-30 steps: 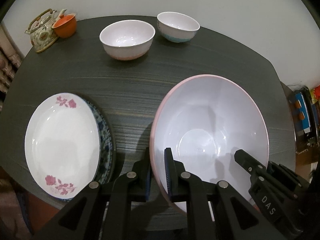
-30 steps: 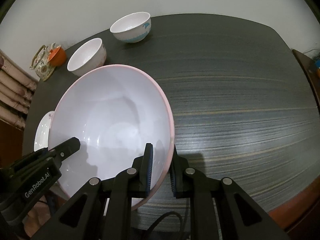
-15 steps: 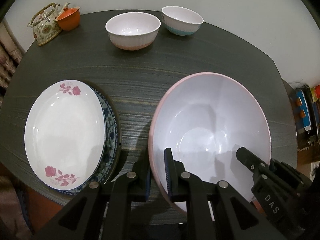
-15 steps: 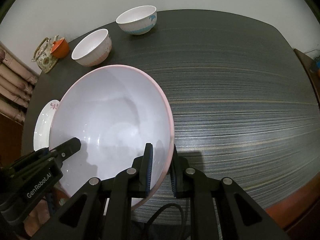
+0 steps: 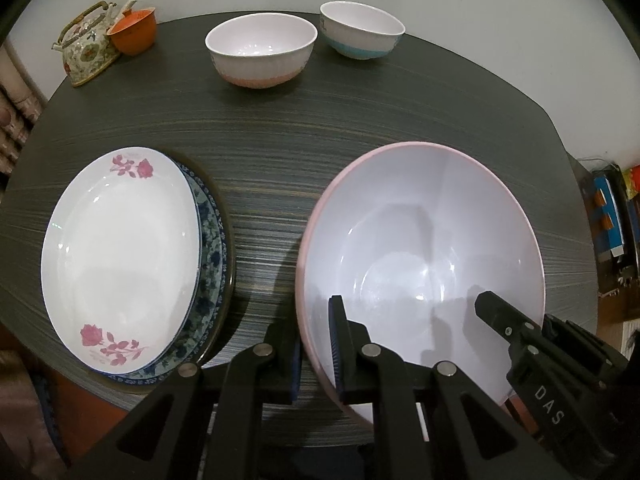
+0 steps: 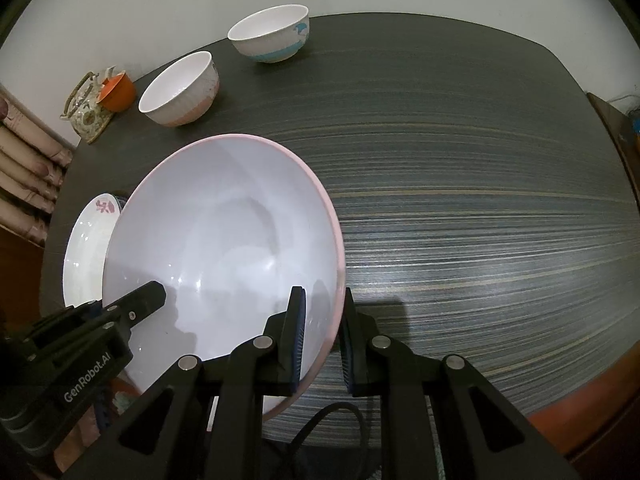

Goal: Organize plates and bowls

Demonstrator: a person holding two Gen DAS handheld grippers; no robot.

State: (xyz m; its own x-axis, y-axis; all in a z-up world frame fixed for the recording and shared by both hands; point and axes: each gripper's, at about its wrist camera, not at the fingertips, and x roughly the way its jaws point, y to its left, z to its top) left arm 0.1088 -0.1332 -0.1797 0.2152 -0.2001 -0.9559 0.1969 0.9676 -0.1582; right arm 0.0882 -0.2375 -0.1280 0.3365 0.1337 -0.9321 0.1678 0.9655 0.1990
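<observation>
Dark streaked wood covers the round table point(image 5: 320, 128), set against a pale wall. Both grippers clamp the rim of the large pink-rimmed bowl point(image 5: 420, 248), which appears to be just above the tabletop at the near edge: the left gripper point(image 5: 316, 352) pinches the rim at about seven o'clock on the bowl, the right gripper point(image 6: 322, 340) at about five, each with narrow jaws, one pad inside and one outside the wall. At nine o'clock from the bowl lies the rose plate point(image 5: 120, 264), stacked on a blue-patterned plate point(image 5: 210, 256). Off at twelve stand the ribbed pink bowl point(image 5: 262, 54) and the blue-banded bowl point(image 5: 362, 30).

I'd judge the bowl is being carried or placed. Done well, both hands move together and level, so neither pinch twists the rim, and it goes down flat before either grip loosens.
</observation>
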